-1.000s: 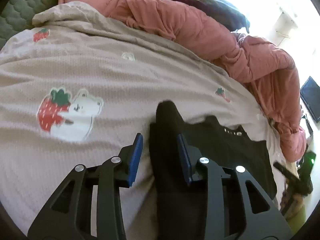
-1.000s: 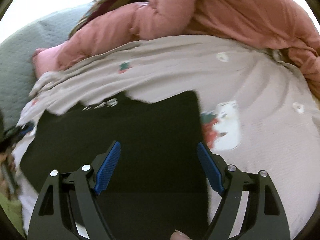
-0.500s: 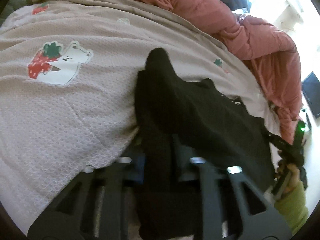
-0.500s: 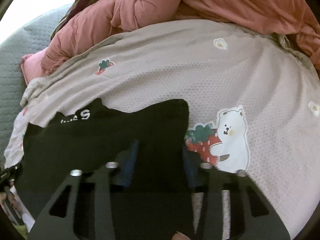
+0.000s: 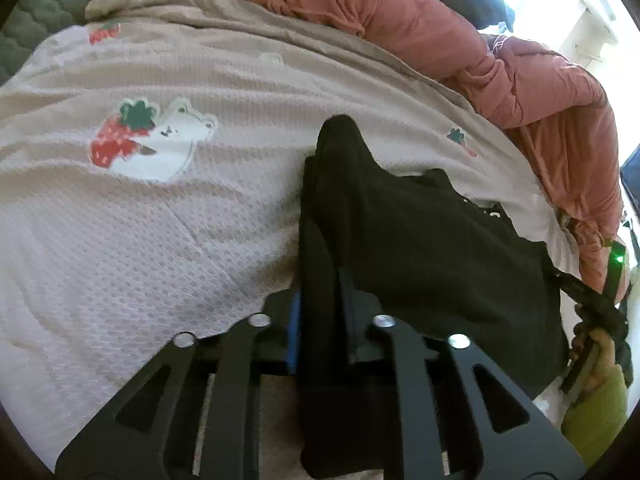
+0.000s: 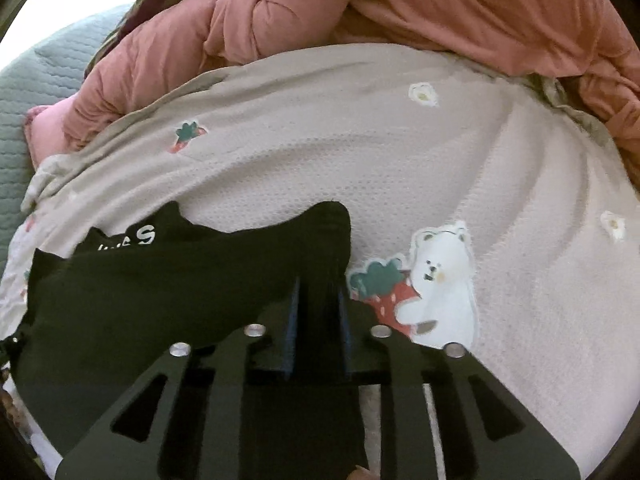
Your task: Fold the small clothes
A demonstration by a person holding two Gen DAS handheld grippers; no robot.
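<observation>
Since a second earlier both grippers had drawn in from a wide stance around loose cloth to a pinch on it. The left gripper (image 5: pixel 320 308) gripped a bunched fold of the small black fabric garment (image 5: pixel 420 240), its blue pads pressed against the cloth though its jaws were easing slightly apart. The right gripper (image 6: pixel 318 312) clamped another gathered edge of the same garment (image 6: pixel 160 292), its jaws closing further on the fabric between them. The garment lay on the bed, spread across a beige waffle-textured blanket (image 5: pixel 160 240) printed with a white bear hugging a red strawberry (image 5: pixel 152 144). Between the two pinched points the black cloth rose in soft ridges, one corner standing up in a rounded peak. White lettering (image 6: pixel 136 238) showed near its far edge in the right wrist view, only partly readable. A crumpled salmon-pink quilt (image 5: pixel 460 48) was heaped behind the blanket. At the right edge of the left wrist view a hand (image 5: pixel 600 352) in a lime-green sleeve (image 5: pixel 596 416) showed.
</observation>
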